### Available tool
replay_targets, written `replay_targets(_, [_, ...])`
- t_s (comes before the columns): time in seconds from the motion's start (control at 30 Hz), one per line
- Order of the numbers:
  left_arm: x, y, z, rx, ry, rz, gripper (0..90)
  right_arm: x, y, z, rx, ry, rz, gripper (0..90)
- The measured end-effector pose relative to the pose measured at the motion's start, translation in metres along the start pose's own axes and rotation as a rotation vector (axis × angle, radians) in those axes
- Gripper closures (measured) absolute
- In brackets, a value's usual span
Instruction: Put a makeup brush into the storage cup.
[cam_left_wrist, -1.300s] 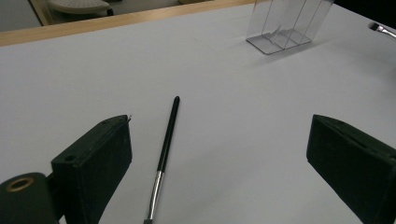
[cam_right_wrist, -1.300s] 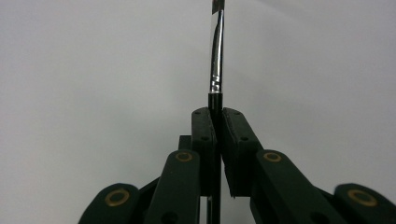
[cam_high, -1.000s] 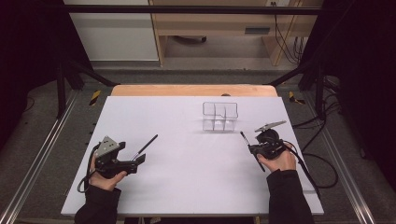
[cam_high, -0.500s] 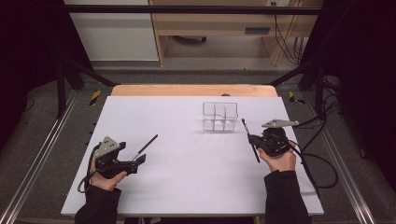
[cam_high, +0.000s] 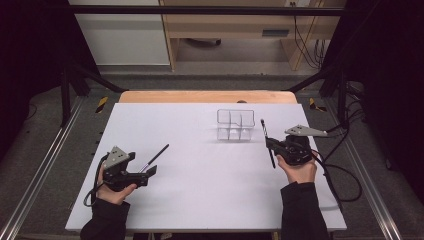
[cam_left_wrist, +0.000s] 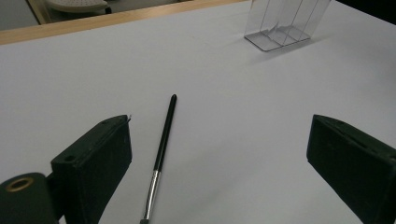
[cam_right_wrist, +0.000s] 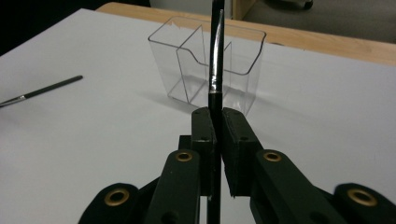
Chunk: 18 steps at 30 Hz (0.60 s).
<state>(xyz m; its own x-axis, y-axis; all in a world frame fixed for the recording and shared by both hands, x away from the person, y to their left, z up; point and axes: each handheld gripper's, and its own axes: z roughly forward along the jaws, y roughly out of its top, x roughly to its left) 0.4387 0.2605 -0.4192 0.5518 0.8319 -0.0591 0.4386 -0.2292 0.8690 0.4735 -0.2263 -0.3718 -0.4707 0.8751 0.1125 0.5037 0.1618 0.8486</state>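
- Worktop (cam_high: 200, 200), white and single, carried everything; its broad surface looked the same as half a second before, and the only thing on it that had moved was on the right side.
- Hand-held grippers numbered two. The right hand-held gripper (cam_high: 270, 145) had moved forward and toward the organizer over the last second, and sat just to the right of it, clenched on a brush. The left hand-held gripper (cam_left_wrist: 219, 158) had stayed put near the front left, jaws spread wide and grasping nothing.
- Organizer (cam_high: 235, 124), one clear plastic box with dividers, stood upright at the back centre-right and had not shifted. Its compartments looked empty, as far as the clear walls let me tell.
- Brushes counted two. The held brush (cam_right_wrist: 216, 51) had been swung from a slant to nearly upright in the right gripper view, where its metal ferrule rose above the jaws in front of the organizer. My reading is that it was being carried over for dropping into a compartment, which was not yet done.
- Second brush (cam_left_wrist: 162, 151) lay flat on the worktop between the left jaws, nearer the left-hand one, untouched and unmoved; I judge it was next to be picked up.
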Motion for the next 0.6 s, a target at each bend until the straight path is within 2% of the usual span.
replay_targets(0.37, [0.000,0.000,0.000,0.002,-0.002,0.004,5.7,0.007,0.009,-0.002,-0.123,-0.019,0.020,84.4])
replay_targets(0.6, [0.000,0.000,0.001,0.005,-0.003,0.005,5.7,0.009,0.014,0.002,-0.162,-0.019,0.037,84.4])
